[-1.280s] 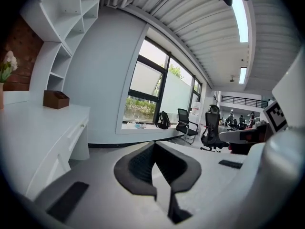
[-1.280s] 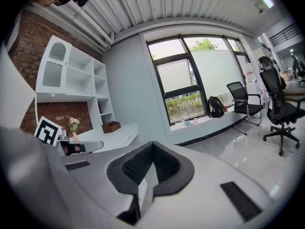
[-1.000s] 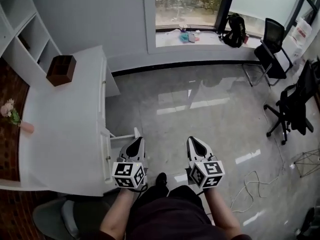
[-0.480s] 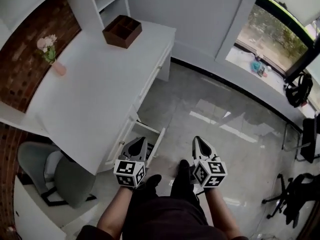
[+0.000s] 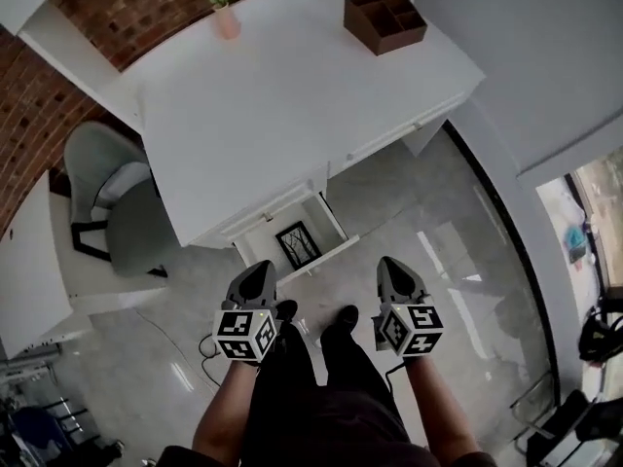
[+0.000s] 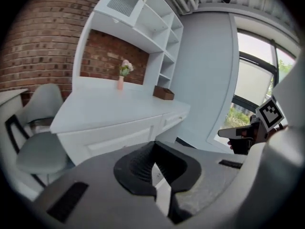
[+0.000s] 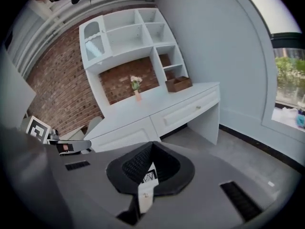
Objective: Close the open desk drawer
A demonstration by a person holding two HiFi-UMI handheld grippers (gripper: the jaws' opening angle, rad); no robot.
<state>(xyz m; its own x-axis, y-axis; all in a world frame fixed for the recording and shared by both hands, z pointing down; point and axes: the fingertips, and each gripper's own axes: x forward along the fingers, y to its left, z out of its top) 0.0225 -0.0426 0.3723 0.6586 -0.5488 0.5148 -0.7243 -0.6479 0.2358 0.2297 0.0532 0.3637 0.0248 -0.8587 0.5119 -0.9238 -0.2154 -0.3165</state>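
Observation:
The white desk [image 5: 273, 95] fills the top of the head view. Its open drawer [image 5: 321, 257] sticks out toward me at the desk's near edge, with a black framed picture [image 5: 297, 244] lying inside. My left gripper [image 5: 257, 278] hangs just below and left of the drawer front, apart from it, jaws shut and empty. My right gripper [image 5: 392, 270] is to the drawer's right over the floor, also shut and empty. In the right gripper view [image 7: 151, 144] the drawer and picture [image 7: 149, 176] show through the slot between the jaws. The left gripper view [image 6: 153, 144] faces the desk front [image 6: 109, 137].
A grey chair [image 5: 117, 197] stands left of the drawer, tucked at the desk. A brown organiser box [image 5: 384, 20] and a pink vase with flowers [image 5: 226, 17] sit on the desktop. My feet [image 5: 336, 319] are on the glossy floor; a cable [image 5: 206, 343] lies by the left one.
The head view has swung round: the desk went from the left side to the top of the picture, and the open drawer now lies straight ahead. Both grippers stayed shut.

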